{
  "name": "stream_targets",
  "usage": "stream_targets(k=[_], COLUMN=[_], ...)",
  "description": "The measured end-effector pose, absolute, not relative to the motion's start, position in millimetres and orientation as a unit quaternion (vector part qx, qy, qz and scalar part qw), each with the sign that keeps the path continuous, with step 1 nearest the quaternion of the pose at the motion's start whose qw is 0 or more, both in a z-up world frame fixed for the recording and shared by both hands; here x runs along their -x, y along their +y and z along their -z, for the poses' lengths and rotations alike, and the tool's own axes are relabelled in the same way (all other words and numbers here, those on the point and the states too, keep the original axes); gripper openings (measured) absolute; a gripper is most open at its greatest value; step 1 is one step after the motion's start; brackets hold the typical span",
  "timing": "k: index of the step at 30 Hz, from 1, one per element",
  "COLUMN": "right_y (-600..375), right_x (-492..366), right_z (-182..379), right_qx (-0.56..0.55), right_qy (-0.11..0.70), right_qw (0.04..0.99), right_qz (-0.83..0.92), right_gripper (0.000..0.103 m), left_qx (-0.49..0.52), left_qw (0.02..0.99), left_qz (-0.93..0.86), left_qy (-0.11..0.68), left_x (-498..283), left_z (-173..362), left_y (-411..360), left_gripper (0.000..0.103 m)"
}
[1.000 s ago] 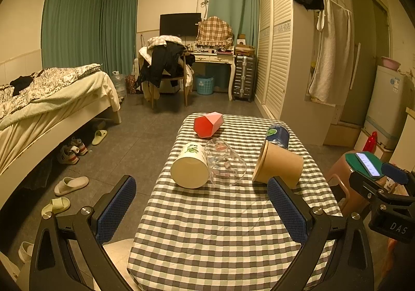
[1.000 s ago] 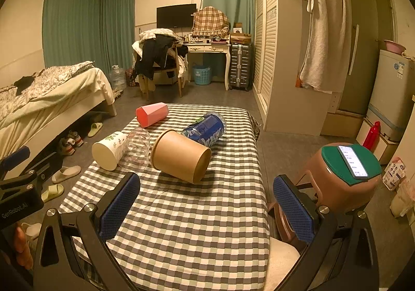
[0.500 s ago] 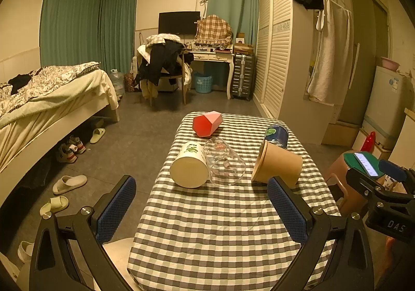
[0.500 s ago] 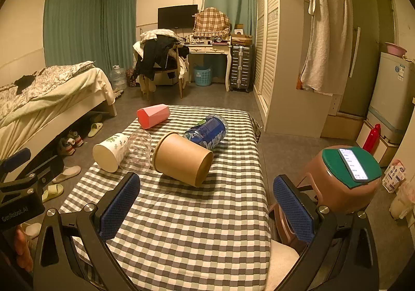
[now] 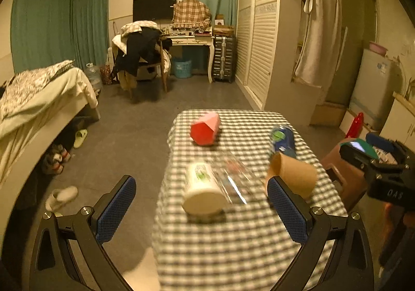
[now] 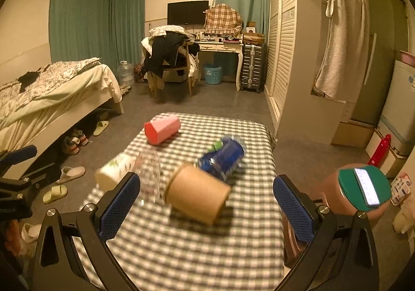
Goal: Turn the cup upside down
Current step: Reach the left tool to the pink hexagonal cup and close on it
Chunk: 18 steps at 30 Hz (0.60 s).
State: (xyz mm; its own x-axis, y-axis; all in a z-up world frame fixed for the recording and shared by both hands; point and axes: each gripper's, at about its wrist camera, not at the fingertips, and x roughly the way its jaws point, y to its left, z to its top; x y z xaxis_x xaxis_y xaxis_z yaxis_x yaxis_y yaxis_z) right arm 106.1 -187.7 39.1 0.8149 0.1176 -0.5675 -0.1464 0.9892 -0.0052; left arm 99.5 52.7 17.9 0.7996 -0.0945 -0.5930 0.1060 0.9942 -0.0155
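Observation:
Several cups lie on their sides on a checkered table (image 5: 233, 244) (image 6: 181, 252): a white cup with a green print (image 5: 203, 191) (image 6: 114, 171), a clear glass (image 5: 233, 177) (image 6: 149, 177), a brown paper cup (image 5: 293, 174) (image 6: 198, 193), a blue cup (image 5: 282, 139) (image 6: 224, 157) and a red-pink cup (image 5: 205, 129) (image 6: 162, 129). My left gripper (image 5: 202, 210) is open and empty, just short of the white cup. My right gripper (image 6: 207, 208) is open and empty, its jaws either side of the brown cup.
A brown stool with a green lid and a phone (image 6: 363, 187) stands right of the table. A bed (image 5: 39, 99) is at the left, with slippers (image 5: 62, 195) on the floor. A wardrobe (image 5: 262, 39) and a desk (image 5: 192, 42) stand behind.
Both grippers have moved forward and down toward the cups, which look larger and blurred now. The cups lie where they were.

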Motion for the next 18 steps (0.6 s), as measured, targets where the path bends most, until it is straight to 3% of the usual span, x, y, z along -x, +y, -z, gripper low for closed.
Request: stream_targets(k=[10,18], right_y=[-174,-183], right_x=[-236,-296], right_z=[-59,-32], right_qx=[0.047,0.047], right_qy=[0.316,0.339], right_qw=[0.946,0.937], right_qz=[-0.055,-0.069], right_gripper=[0.103,0.103], left_qx=[-0.052,-0.084], left_qw=[0.931,0.894], left_qz=[0.084,0.111], left_qy=[0.35,0.426], left_x=[-237,-353], left_z=[-32,16], left_y=[43,5], left_gripper=[0.103,0.103])
